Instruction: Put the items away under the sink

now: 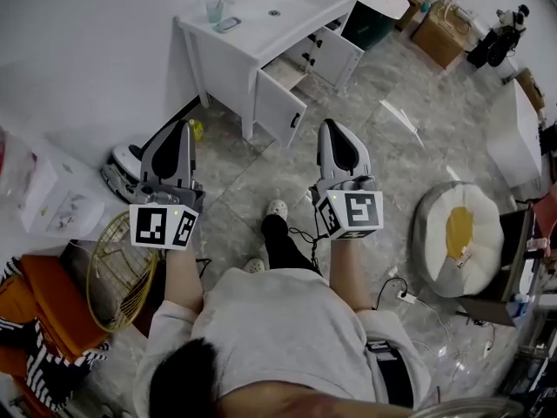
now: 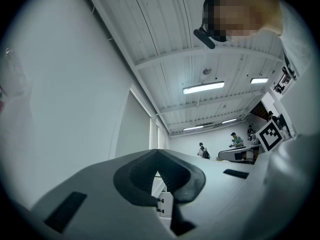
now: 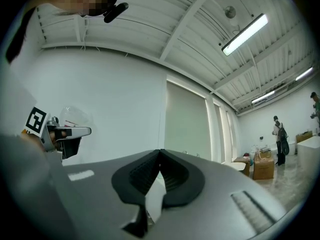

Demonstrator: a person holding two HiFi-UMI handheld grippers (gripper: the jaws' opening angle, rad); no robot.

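The white sink vanity [image 1: 261, 33] stands against the wall ahead, across the grey stone floor. Its cabinet doors [image 1: 280, 110] hang open under the basin. On its top sit a pale cup [image 1: 214, 9] and a small dark flat thing [image 1: 229, 24]. I hold both grippers out in front of me, well short of the vanity. My left gripper [image 1: 183, 129] is shut with nothing in it, jaws meeting at the tip [image 2: 158, 151]. My right gripper [image 1: 333, 131] is likewise shut and empty [image 3: 160, 151]. Both point slightly upward at the wall and ceiling.
A small yellow thing [image 1: 198, 129] lies by the vanity's left leg. A white floor appliance [image 1: 122, 168] and a gold wire basket [image 1: 122, 268] are at my left. A round white pouf with a yellow cushion [image 1: 459, 233] and a white table [image 1: 513, 138] are at my right. Cables [image 1: 396, 294] trail on the floor.
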